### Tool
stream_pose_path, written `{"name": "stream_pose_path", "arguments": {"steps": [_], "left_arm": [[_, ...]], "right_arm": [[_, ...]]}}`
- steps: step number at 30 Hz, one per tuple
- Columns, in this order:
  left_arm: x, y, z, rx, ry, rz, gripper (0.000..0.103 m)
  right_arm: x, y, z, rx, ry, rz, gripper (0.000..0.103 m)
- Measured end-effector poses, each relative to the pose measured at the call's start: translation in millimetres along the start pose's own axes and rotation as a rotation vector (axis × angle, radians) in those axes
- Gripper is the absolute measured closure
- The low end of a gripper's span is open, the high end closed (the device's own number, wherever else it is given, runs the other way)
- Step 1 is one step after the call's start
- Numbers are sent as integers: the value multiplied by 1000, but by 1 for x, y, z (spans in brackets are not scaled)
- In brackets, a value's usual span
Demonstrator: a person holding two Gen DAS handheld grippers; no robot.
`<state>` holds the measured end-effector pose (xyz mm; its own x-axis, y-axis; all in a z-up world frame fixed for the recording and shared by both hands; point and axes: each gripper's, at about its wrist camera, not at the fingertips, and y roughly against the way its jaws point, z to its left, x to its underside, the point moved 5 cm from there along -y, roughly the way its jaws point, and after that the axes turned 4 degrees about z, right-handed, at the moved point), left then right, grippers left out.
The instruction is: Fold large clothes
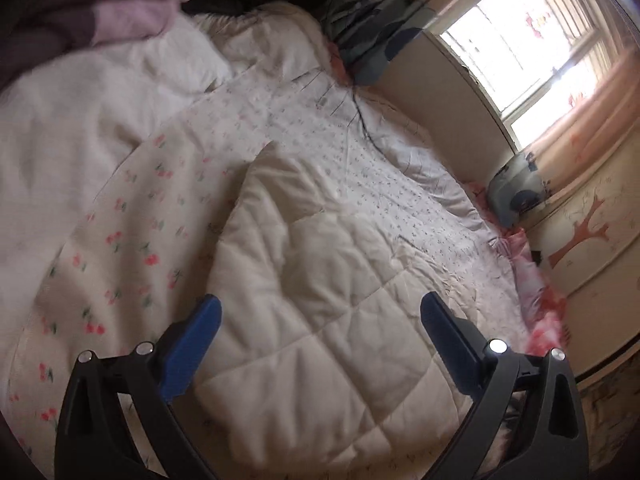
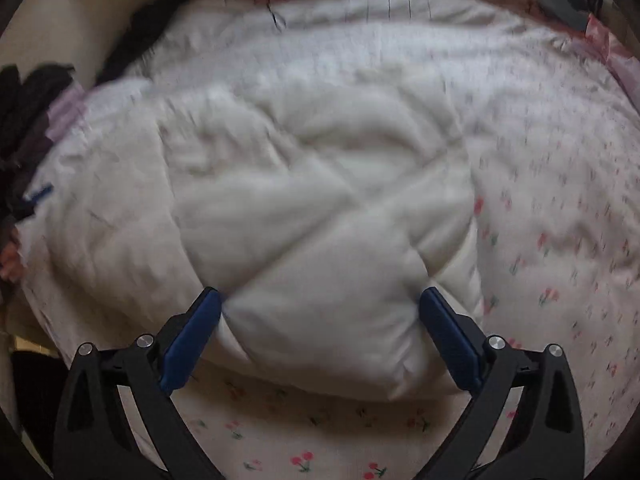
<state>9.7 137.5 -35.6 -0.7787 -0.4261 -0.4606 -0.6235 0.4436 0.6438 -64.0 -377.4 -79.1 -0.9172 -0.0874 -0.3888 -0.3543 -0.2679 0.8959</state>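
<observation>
1. Left wrist view: bedroom with a window (image 1: 532, 52); a cherry-print bedspread (image 1: 132, 216) covers the bed. The cream quilted garment (image 1: 320, 280) lies spread on it, partly folded at most. Left gripper (image 1: 320, 328) is released, fingers apart, hovering above it.
2. Right wrist view, blurred: right gripper (image 2: 320, 320) is spread wide, straddling a bulging fold of the garment, not clamped. Judgement: most folding remains.

Text: none legible | labels: none readable | brands, numbers, signs: none | both views blurred, only flower prints on bedding
</observation>
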Motion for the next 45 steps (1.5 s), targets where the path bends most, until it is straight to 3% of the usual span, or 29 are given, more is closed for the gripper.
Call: {"name": "stream_pose_path", "arguments": {"steps": [2,3,5,9,11,13,15,18,22,26,28,30,31,34,36,37,39,41,44,45], "left_arm": [[17,10,5,28,30,34,7],[24,16,5,50,32,33,7],[38,28,5,90,50,38,7],[73,33,21,142,146,119,7],[87,21,25,190,205,200,7],[95,9,17,228,194,255,7],[103,-1,8,248,192,291,7],[111,-17,-3,304,214,338,7],[111,-32,-6,306,244,349,7],[97,-26,-14,420,281,265,7],[101,-32,-13,400,266,285,7],[114,-47,-13,358,261,375,7],[120,-54,-15,340,254,415,7],[122,-62,-27,327,199,430,7],[117,-66,-28,318,218,397,7],[109,-62,-29,330,231,340,7],[96,-50,-35,423,251,249,7],[93,-46,-41,439,210,202,7],[107,-74,-32,330,224,305,7],[113,-86,-25,290,256,353,7]], "right_arm": [[-1,15,-4,-122,-118,-56,7],[2,32,-12,-285,-230,-92,7],[13,50,-22,-480,-379,-117,7],[41,65,-49,-654,-542,-111,7],[41,57,-63,-655,-598,-105,7],[42,45,-73,-678,-660,-93,7],[46,31,-76,-705,-701,-93,7],[35,18,-80,-675,-702,-109,7],[20,7,-77,-681,-716,-128,6],[4,27,-62,-804,-648,-277,6],[6,22,-59,-723,-621,-218,6],[15,-1,-56,-644,-606,-116,6],[17,-9,-57,-638,-613,-97,6],[13,-20,-58,-626,-624,-116,6],[7,-20,-57,-639,-635,-133,6],[-1,-15,-56,-676,-642,-166,6],[-14,8,-51,-779,-620,-273,6],[-20,19,-46,-786,-571,-303,6],[-18,-9,-41,-629,-557,-141,6],[-13,-18,-43,-618,-580,-111,6]]}}
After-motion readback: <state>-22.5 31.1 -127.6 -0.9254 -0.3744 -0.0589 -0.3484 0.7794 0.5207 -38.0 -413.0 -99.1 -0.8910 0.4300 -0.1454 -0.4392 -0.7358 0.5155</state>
